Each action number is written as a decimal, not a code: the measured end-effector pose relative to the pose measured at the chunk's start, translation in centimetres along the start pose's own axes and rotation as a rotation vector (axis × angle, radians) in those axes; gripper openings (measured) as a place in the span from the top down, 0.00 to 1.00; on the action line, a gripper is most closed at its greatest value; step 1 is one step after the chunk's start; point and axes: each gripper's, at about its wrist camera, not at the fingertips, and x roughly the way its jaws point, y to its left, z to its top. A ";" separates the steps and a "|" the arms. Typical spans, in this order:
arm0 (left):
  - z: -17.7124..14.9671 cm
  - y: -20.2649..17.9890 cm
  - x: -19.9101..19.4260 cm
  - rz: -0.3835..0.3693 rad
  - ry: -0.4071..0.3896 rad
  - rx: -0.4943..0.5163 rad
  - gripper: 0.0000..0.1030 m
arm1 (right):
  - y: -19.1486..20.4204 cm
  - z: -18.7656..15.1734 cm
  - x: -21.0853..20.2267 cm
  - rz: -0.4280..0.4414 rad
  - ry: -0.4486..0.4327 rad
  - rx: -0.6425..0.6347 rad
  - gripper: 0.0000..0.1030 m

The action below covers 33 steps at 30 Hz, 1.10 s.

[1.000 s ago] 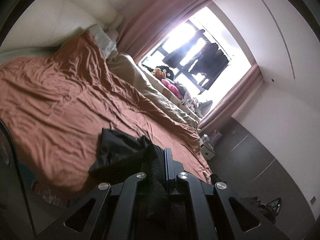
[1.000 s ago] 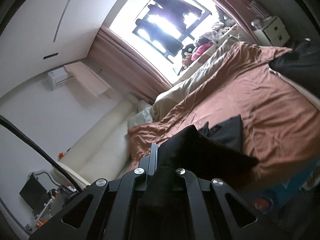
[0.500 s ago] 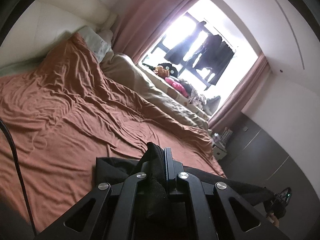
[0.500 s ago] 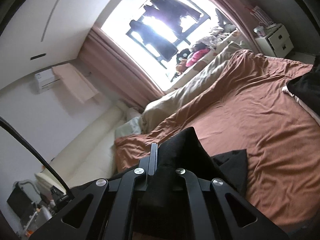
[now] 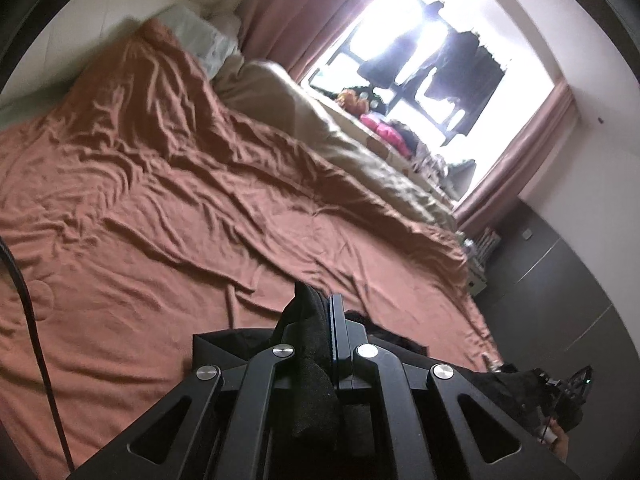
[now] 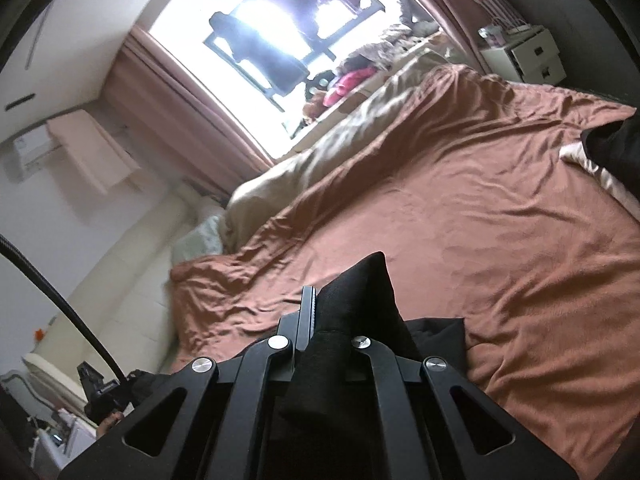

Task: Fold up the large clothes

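A black garment [image 5: 308, 344] is pinched in my left gripper [image 5: 326, 312], whose jaws are shut on a bunched corner of it. The rest of the cloth stretches to the right toward the other gripper [image 5: 568, 392], seen at the lower right. In the right wrist view my right gripper [image 6: 316, 308] is shut on another corner of the black garment [image 6: 356, 300], and the cloth hangs just above the near part of the brown bed cover [image 6: 480, 208]. The left gripper [image 6: 100, 392] shows at the lower left there.
The brown cover [image 5: 160, 184] spreads over the bed, with a beige duvet [image 5: 328, 136] along the window side and pillows [image 5: 200, 36] at the head. A white bedside cabinet [image 6: 528, 52] stands past the bed's foot. Another dark cloth [image 6: 612, 148] lies at the bed's right edge.
Both grippers have moved forward over the bed with the black garment held between them. The garment, earlier hanging at the bed's near edge, is now spread wider over the cover.
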 end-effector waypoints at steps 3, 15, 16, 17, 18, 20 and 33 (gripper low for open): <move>-0.6 1.4 3.3 0.035 0.046 -0.012 0.96 | -0.5 -0.4 2.3 -0.031 0.038 0.018 1.00; -2.5 6.1 10.6 0.152 0.192 -0.067 0.21 | 1.1 0.1 6.3 -0.188 0.052 -0.006 0.00; -2.4 6.1 10.2 0.164 0.170 -0.057 0.11 | 1.4 0.2 6.0 -0.181 0.038 -0.008 0.00; -2.1 6.0 9.7 0.170 0.149 -0.050 0.11 | 1.9 0.3 5.6 -0.172 0.042 -0.010 0.00; -1.9 5.9 9.0 0.170 0.135 -0.042 0.11 | 2.2 0.3 5.3 -0.164 0.046 -0.009 0.00; -1.6 5.5 8.3 0.195 0.137 -0.015 0.11 | 3.0 0.2 4.9 -0.164 0.070 -0.016 0.00; -5.0 3.2 8.5 0.321 0.370 0.261 0.27 | 8.8 -0.7 5.1 -0.354 0.328 -0.296 0.00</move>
